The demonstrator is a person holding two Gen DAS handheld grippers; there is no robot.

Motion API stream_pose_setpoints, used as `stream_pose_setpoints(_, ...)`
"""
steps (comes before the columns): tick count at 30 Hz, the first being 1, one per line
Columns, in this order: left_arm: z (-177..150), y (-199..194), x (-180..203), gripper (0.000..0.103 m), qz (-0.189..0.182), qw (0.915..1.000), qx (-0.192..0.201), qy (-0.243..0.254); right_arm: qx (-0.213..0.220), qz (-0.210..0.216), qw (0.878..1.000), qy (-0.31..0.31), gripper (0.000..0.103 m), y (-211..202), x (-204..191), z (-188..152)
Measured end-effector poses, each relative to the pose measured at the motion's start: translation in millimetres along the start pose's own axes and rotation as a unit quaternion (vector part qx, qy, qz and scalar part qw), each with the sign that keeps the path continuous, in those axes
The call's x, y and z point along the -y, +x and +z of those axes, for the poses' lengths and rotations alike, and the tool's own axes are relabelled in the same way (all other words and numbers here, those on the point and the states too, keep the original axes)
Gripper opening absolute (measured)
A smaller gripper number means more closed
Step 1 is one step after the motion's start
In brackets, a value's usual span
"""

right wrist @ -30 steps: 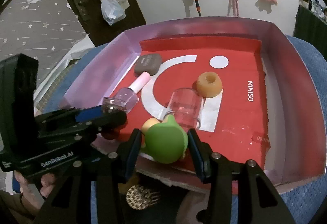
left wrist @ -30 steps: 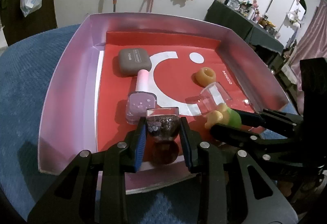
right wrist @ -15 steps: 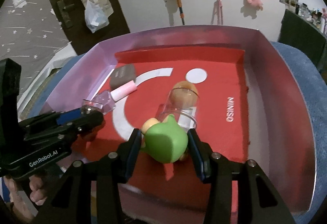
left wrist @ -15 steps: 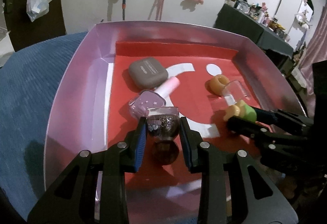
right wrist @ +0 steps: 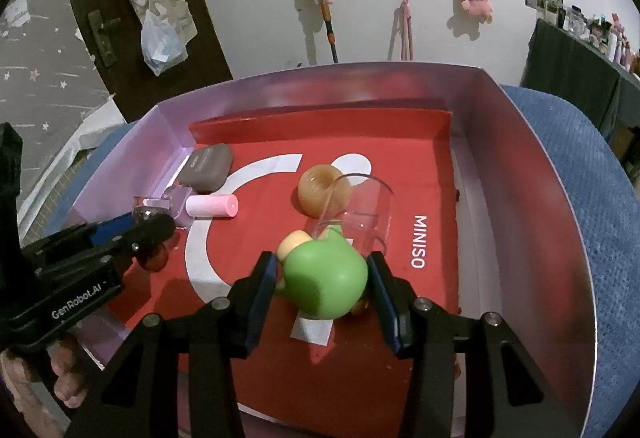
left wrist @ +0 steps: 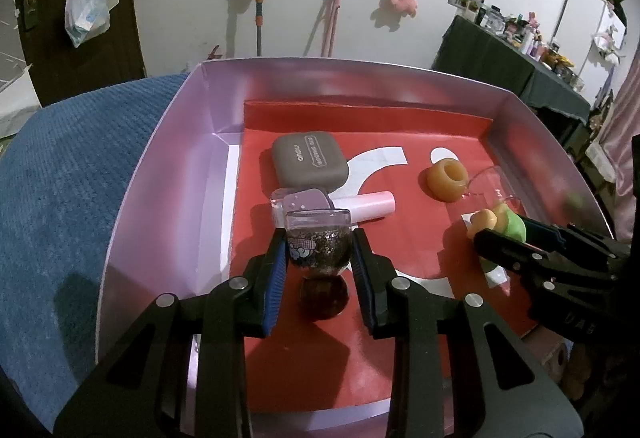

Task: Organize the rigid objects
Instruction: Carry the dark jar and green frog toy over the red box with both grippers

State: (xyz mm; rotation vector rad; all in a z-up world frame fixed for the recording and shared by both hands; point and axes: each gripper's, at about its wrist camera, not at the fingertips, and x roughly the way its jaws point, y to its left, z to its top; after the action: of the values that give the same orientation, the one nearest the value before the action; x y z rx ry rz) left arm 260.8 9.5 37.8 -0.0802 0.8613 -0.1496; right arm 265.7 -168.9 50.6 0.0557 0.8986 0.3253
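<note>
1. Now both our grippers have come forward over the near wall and sit well inside the pink box (left wrist: 160, 174); a second ago they hung at its front edge.
2. Our left gripper (left wrist: 319, 252) stays clamped on the glitter bottle (left wrist: 318, 246), its round dark cap hanging just above the red liner, right beside the pink-capped polish bottle (left wrist: 332, 204) (touching or not, we cannot tell).
3. Our right gripper (right wrist: 322, 280) keeps its jaws closed on the green toy (right wrist: 324, 278), close behind the tipped clear cup (right wrist: 356, 214) and the amber ring (right wrist: 322, 188).
4. We judge both loads are ready to set down; the grey case (left wrist: 308, 158) leaves room nearby.
</note>
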Motion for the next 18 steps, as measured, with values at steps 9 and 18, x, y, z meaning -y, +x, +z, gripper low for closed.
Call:
stream_pose_setpoints(9,-0.3,0.2,0.2,0.029,0.001,1.0000,0.001,0.000,0.000,0.001,1.000,0.001,0.050,0.6,-1.1,-0.3)
stream_pose_setpoints(18,-0.3,0.1,0.3,0.030,0.001,1.0000,0.001,0.000,0.000,0.008,1.000,0.011,0.050,1.2,3.5,-0.8)
